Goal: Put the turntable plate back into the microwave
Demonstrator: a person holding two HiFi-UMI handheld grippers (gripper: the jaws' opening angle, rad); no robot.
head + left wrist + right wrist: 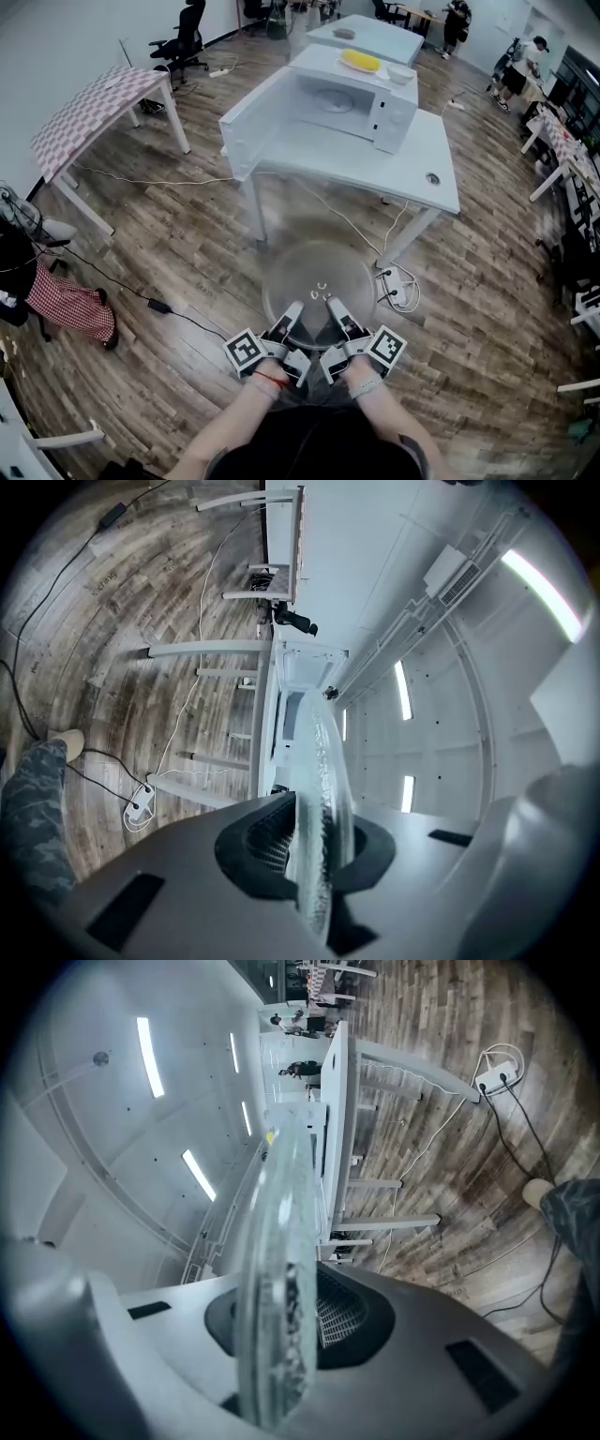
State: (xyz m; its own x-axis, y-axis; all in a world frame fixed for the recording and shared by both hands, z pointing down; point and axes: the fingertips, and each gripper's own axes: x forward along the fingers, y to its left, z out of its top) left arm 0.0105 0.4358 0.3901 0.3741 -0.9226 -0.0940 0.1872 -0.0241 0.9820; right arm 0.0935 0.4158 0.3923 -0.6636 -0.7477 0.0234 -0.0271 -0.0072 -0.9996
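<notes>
Left gripper point(292, 317) and right gripper point(336, 312) each clamp the near rim of the turntable plate point(317, 279); advise holding it level while carrying toward the open microwave point(323, 105).

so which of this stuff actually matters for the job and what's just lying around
For the job:
- glass turntable plate, gripped at its near rim by the left tool and right tool
- microwave, its door open
- white table under it

Just lying about:
- yellow item and white bowl on the microwave
- power strip on the floor
- checkered table
- office chair
</notes>
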